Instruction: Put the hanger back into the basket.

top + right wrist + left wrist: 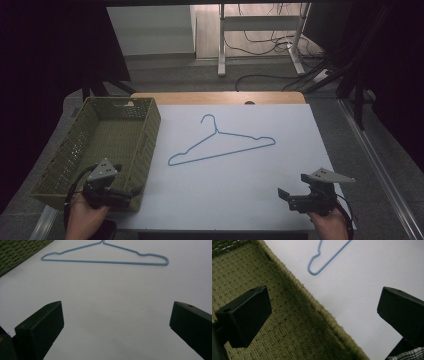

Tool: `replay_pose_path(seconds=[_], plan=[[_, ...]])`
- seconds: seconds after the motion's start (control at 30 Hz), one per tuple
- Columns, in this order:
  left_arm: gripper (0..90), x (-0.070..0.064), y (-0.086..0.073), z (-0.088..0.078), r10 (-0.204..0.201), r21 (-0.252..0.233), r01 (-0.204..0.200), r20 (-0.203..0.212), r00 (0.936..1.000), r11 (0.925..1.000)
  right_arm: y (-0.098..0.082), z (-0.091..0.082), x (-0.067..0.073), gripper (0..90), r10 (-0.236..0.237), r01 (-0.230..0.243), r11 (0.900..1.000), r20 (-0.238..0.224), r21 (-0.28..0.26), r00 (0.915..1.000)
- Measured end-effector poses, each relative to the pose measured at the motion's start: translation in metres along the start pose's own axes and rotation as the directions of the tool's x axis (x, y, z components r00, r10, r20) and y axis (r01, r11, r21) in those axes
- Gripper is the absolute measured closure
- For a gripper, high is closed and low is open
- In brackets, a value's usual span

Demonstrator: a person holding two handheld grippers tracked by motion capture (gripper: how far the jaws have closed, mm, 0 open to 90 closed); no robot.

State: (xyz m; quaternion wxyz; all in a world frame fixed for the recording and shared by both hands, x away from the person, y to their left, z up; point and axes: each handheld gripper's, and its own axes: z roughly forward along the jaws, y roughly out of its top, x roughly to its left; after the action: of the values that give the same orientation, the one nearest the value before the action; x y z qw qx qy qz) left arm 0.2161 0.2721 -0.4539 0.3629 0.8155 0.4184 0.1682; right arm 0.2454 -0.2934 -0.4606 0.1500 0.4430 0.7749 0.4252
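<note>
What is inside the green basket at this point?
The basket looks empty: its woven floor shows bare in the high view. The near corner is covered by the left hand-held gripper, so that part cannot be checked. The hanger lies outside, on the table.

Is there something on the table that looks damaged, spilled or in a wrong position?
Nothing stands out. The blue hanger lies flat and whole on the white table, apart from the green basket at the left edge. The basket stands upright. Both tongs, left and right, are open and hold nothing.
</note>
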Motion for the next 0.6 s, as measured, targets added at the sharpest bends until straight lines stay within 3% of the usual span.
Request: replay_pose_path(seconds=[0.2, 0.33, 0.6], plan=[[0.0, 0.0026, -0.0025, 0.0031, -0.036, -0.025, 0.037, 0.021, 0.9991, 0.9990, 0.0000, 0.0027, 0.0014, 0.0, -0.010, 0.010, 1.000, -0.001, 0.006, 0.9999], [0.0, 0.0029, -0.0037, 0.0027, -0.038, -0.037, 0.038, 0.011, 0.9992, 0.9986, 0.0005, 0.0031, 0.0030, 0.0, -0.024, 0.024, 1.000, -0.008, 0.003, 0.9997], [0.0, 0.0019, -0.0027, 0.0003, -0.051, -0.064, 0.053, 0.030, 0.9983, 0.9965, 0.0005, 0.0076, 0.0077, 0.0, -0.041, 0.041, 0.999, -0.016, 0.014, 0.9990]])
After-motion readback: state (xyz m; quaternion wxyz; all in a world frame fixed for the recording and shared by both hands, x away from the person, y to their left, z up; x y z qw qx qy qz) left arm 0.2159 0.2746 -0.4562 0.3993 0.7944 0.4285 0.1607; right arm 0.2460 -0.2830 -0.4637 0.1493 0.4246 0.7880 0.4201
